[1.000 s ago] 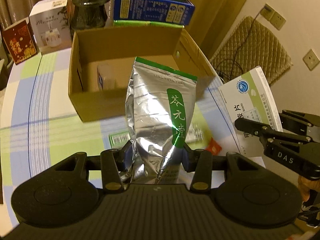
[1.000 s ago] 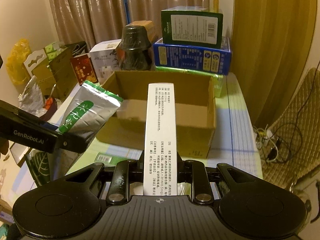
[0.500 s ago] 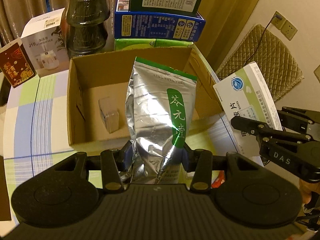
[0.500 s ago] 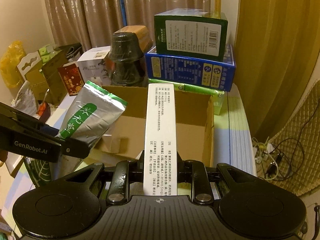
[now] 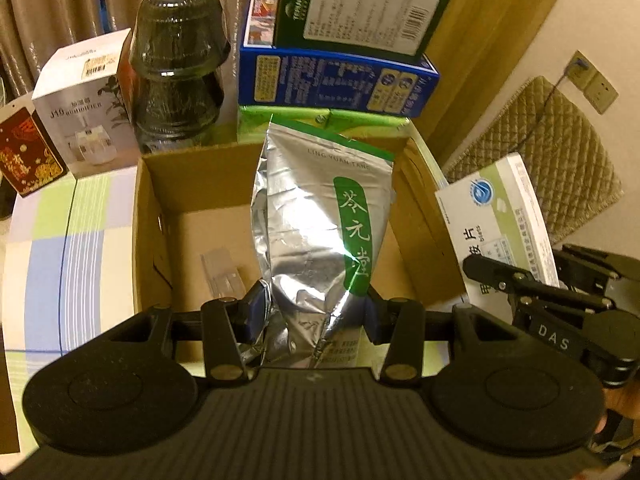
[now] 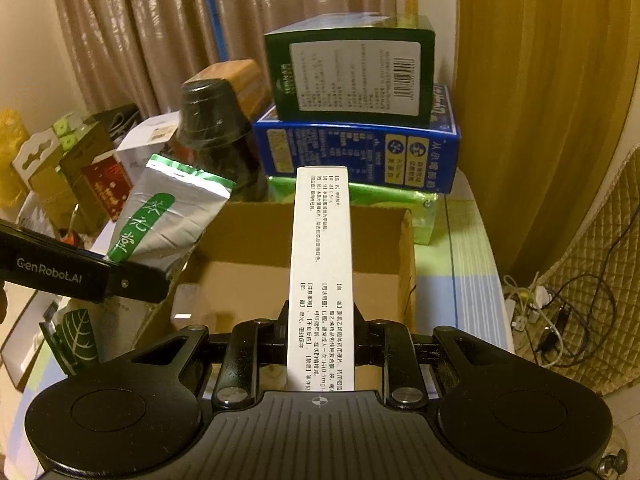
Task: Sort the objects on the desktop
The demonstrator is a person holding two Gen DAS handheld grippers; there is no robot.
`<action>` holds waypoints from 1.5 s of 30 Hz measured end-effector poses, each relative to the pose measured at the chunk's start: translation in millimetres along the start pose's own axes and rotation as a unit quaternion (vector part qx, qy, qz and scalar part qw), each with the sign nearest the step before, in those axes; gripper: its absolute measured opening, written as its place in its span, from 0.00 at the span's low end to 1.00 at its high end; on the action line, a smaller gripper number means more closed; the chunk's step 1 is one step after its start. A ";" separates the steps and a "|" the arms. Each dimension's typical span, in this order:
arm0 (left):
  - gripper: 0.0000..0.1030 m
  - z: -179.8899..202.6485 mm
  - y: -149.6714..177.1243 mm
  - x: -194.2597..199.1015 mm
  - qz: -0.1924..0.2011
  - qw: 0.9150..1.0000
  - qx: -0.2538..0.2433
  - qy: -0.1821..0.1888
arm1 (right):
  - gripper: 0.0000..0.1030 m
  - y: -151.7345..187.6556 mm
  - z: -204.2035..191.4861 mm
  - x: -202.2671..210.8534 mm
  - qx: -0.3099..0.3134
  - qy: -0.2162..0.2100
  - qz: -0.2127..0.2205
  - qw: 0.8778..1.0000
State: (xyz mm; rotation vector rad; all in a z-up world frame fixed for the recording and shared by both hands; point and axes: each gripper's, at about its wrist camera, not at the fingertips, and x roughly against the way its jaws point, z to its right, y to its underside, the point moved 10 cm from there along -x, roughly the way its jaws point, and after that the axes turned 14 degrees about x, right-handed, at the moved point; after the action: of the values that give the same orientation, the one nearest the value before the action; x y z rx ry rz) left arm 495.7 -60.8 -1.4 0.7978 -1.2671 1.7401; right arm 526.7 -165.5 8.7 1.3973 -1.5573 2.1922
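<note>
My left gripper [image 5: 316,312] is shut on a silver foil tea bag [image 5: 320,220] with a green label and holds it upright over the open cardboard box [image 5: 148,240]. The bag also shows in the right wrist view [image 6: 168,220]. My right gripper [image 6: 320,332] is shut on a white medicine box [image 6: 320,260], held on edge above the same cardboard box [image 6: 404,264]. That medicine box also shows at the right of the left wrist view [image 5: 500,220]. A small clear plastic case [image 5: 222,272] lies on the box floor.
Behind the cardboard box stand a blue carton [image 5: 332,80] with a dark green carton [image 5: 360,4] on top, stacked black bowls [image 5: 176,68], a white humidifier box [image 5: 84,100] and a red box [image 5: 24,152]. A checked cloth [image 5: 60,240] covers the table.
Both grippers have moved forward with their loads, from short of the cardboard box to over its opening. The box's inside and the clear case now show.
</note>
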 end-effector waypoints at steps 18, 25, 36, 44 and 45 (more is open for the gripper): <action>0.43 -14.2 -36.1 -64.5 0.005 0.998 0.060 0.018 | 0.21 -2.0 24.7 -56.2 -0.010 0.011 -0.015 1.000; 0.45 -31.0 -30.7 -68.8 0.011 0.996 0.083 0.026 | 0.21 8.0 23.3 -69.4 -0.011 0.009 -0.022 1.000; 0.52 -33.0 -12.8 -53.3 0.020 0.997 0.069 0.042 | 0.42 -2.1 14.1 -62.4 -0.014 -0.004 0.019 1.000; 0.69 -34.0 23.0 -26.8 0.033 0.996 0.061 0.053 | 0.57 25.4 12.2 -17.6 -0.035 -0.003 0.032 0.999; 0.70 -34.0 29.0 -21.7 0.038 0.996 0.057 0.053 | 0.59 30.5 10.0 -9.8 -0.034 -0.004 0.034 0.999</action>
State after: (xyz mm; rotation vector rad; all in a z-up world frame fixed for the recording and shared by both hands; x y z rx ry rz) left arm 479.2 -38.2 -42.5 0.7208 -1.1484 1.9042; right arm 521.5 -183.7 -18.9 1.3544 -1.6902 2.1504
